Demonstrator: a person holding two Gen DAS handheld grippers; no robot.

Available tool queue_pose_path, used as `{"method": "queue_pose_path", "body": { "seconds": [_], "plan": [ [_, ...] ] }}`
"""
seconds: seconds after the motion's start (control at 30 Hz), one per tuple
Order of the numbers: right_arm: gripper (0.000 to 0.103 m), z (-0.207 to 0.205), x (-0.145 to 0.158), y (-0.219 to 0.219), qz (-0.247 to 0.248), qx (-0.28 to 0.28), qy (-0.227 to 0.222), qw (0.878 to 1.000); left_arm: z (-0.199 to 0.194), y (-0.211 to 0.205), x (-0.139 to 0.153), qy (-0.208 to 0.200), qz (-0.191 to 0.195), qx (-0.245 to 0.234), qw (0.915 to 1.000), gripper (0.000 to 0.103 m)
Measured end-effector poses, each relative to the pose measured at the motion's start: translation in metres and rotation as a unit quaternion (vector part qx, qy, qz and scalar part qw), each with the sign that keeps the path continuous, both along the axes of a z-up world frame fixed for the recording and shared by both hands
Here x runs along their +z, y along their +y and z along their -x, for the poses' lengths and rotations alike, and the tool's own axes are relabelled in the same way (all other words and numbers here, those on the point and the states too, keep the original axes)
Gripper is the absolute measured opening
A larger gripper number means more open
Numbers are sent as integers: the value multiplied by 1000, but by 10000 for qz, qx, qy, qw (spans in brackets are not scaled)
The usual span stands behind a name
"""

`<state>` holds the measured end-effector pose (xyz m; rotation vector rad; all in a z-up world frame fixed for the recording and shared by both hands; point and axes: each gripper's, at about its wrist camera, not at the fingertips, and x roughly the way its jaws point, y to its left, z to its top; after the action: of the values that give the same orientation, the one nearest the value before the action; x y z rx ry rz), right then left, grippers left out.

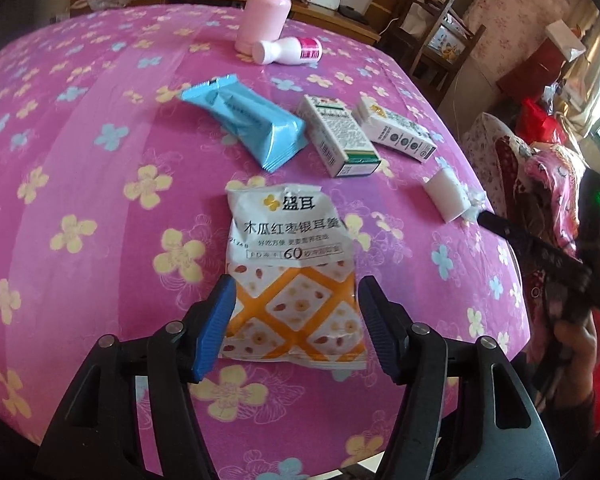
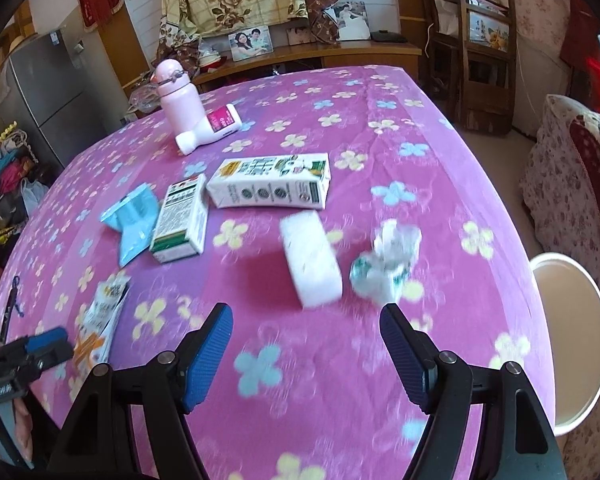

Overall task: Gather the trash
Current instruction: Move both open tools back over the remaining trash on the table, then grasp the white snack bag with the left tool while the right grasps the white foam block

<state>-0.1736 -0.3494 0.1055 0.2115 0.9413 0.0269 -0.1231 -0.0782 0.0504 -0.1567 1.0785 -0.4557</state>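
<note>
A white and orange snack bag (image 1: 292, 276) lies flat on the pink flowered tablecloth (image 1: 80, 160); my left gripper (image 1: 296, 300) is open with a finger on each side of the bag's near half. My right gripper (image 2: 306, 330) is open and empty, just short of a white block (image 2: 310, 258) and a crumpled wrapper (image 2: 386, 266). A blue packet (image 1: 248, 120), a green-edged carton (image 1: 338, 136) and a white carton (image 1: 396, 130) lie further back. In the right wrist view, the snack bag (image 2: 100, 320) shows at the left, beside the left gripper (image 2: 40, 346).
A pink bottle (image 1: 266, 4) stands at the far side with a white bottle (image 1: 288, 50) lying against it. A white bin (image 2: 572, 344) stands on the floor off the table's right edge. A flowered sofa (image 2: 572, 184) is beyond it.
</note>
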Motion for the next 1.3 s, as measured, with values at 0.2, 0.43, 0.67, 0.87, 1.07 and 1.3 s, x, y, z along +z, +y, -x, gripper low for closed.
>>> {"method": "queue_pose_path", "body": {
  "seconds": [0.2, 0.43, 0.67, 0.87, 1.07, 1.3],
  "plan": [
    [74, -34, -6, 7, 375, 224, 17, 9990, -9, -4, -12, 87, -73, 62, 9999, 67],
    [74, -56, -20, 11, 452, 324, 147, 9983, -21, -22, -23, 235, -72, -138, 9996, 68],
    [72, -60, -29, 15, 256, 379, 141, 9989, -18, -38, -24, -57, -511, -315, 9982, 74],
    [31, -51, -26, 20, 467, 416, -46, 9980, -5, -46, -25, -247, -801, -642, 9944, 28],
    [30, -24, -4, 15, -57, 524, -276, 9982, -1, -42, -5, -339, -538, -568, 9964, 13],
    [30, 13, 17, 17, -207, 646, -529, 9963, 9, -58, 15, -581, -447, -678, 9950, 12]
  ]
}}
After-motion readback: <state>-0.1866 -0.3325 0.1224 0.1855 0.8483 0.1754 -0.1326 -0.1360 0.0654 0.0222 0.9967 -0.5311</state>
